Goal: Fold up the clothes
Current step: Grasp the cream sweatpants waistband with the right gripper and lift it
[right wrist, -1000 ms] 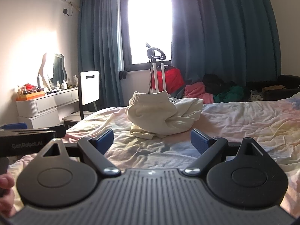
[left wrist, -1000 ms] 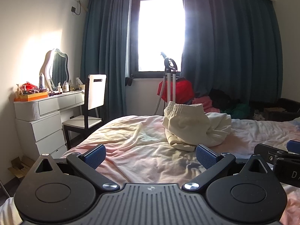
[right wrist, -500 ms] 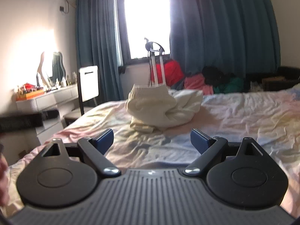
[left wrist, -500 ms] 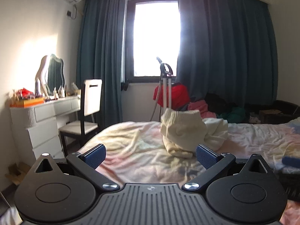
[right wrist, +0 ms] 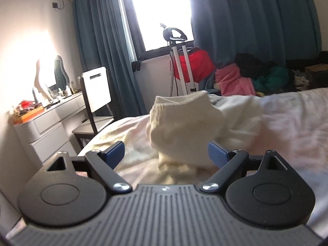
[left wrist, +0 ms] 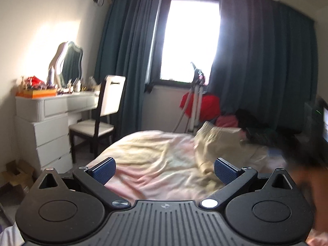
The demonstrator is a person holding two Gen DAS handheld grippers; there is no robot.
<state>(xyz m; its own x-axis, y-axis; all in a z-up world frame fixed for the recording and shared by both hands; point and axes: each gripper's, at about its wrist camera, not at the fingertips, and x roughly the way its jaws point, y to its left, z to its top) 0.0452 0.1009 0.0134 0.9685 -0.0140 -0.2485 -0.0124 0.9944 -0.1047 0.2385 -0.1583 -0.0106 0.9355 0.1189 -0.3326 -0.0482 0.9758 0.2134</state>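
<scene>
A cream garment (right wrist: 185, 121) lies bunched in a heap on the bed (right wrist: 287, 119), its ribbed waistband standing up at the top. My right gripper (right wrist: 166, 152) is open and close in front of the heap, which shows between the blue pads (right wrist: 114, 150) without touching them. In the left wrist view the same cream garment (left wrist: 215, 143) lies ahead and to the right on the bed (left wrist: 147, 153). My left gripper (left wrist: 165, 169) is open, with only bedsheet between its fingers. A blurred dark shape covers the right edge of that view.
A white dresser (left wrist: 51, 119) with a mirror and a dark chair (left wrist: 102, 114) stand left of the bed. A garment steamer (right wrist: 180, 61) and a pile of red, pink and dark clothes (right wrist: 237, 78) sit under the window, beyond the bed's far edge.
The right gripper has moved closer to the cream heap, which now fills the gap between its fingers. The left gripper has swung left, so the heap sits further right. Both stay open.
</scene>
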